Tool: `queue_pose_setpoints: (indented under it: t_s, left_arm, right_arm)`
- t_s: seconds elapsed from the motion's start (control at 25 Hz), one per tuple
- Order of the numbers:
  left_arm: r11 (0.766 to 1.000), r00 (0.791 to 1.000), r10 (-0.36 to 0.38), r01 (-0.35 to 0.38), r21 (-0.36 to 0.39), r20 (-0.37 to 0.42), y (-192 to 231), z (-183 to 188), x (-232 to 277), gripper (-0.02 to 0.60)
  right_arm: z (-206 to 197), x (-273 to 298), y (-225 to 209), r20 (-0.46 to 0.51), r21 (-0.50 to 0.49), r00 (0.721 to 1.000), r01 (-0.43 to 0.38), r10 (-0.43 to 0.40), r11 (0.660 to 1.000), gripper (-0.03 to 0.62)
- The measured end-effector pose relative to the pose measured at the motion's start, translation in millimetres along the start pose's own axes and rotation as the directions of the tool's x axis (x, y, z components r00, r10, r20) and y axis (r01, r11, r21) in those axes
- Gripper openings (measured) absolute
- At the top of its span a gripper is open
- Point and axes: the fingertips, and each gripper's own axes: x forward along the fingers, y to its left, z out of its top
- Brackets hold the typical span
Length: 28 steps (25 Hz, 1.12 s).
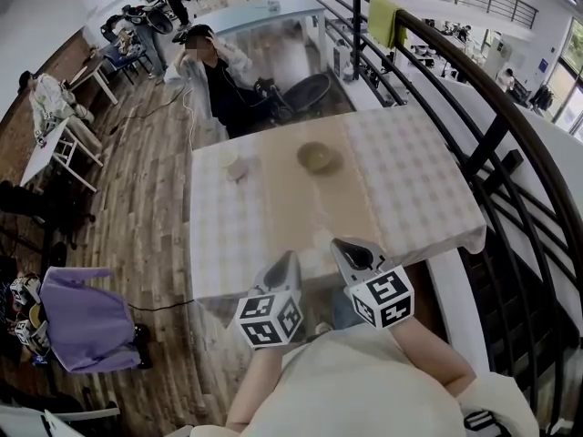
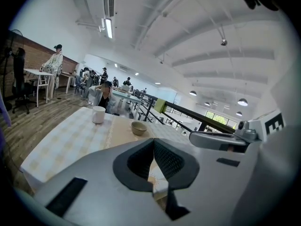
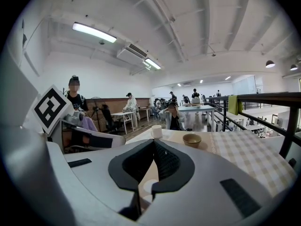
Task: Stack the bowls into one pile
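Tan bowl (image 1: 319,157), the only one seen, stood far-centre on the checked table (image 1: 419,189); a white cup (image 1: 228,159) stood well to its left.
Left gripper (image 1: 288,260) and right gripper (image 1: 344,246) hung side by side over the near edge, each with jaws pressed together on nothing. Judged best: spread the jaws before reaching, come at the rim from above, pinch one wall, lift level.

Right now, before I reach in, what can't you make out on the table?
- Head view: blur smears the white cup; its contents are unreadable.
- Head view: the bowl is too small to tell whether it is one bowl or several nested.
- Right gripper view: the right gripper, jaws shut, hides most of a pale round shape beneath it.
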Motion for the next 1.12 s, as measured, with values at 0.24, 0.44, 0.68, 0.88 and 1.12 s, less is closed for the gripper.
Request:
queue_pose_setpoints:
  t_s: [0.24,0.44,0.68,0.88,1.12]
  left_arm:
    - [1.0,1.0,-0.006,0.006,-0.002,-0.004,-2,5,4,0.005]
    - [1.0,1.0,-0.009,0.009,-0.005,-0.003,0,7,4,0.005]
    - [1.0,1.0,-0.014,0.014,-0.005,-0.002,0,6,6,0.005]
    - [1.0,1.0,-0.019,0.019,-0.002,-0.002,0,10,4,0.005]
    - [1.0,1.0,-0.022,0.022,0.0,-0.001,-5,15,10,0.005]
  right_arm:
    - [4,0,-3,0.006,0.032,1.0,-0.003,0.003,0.999,0.0]
    - [8,0,-2,0.017,0.013,1.0,0.009,-0.009,1.0,0.0]
    - [9,0,-5,0.027,0.009,0.999,0.017,-0.018,1.0,-0.002]
    - [14,1,1,0.035,-0.009,0.999,0.013,-0.012,1.0,-0.002]
    - [22,1,-5,0.044,-0.01,0.999,0.013,-0.012,1.0,-0.002]
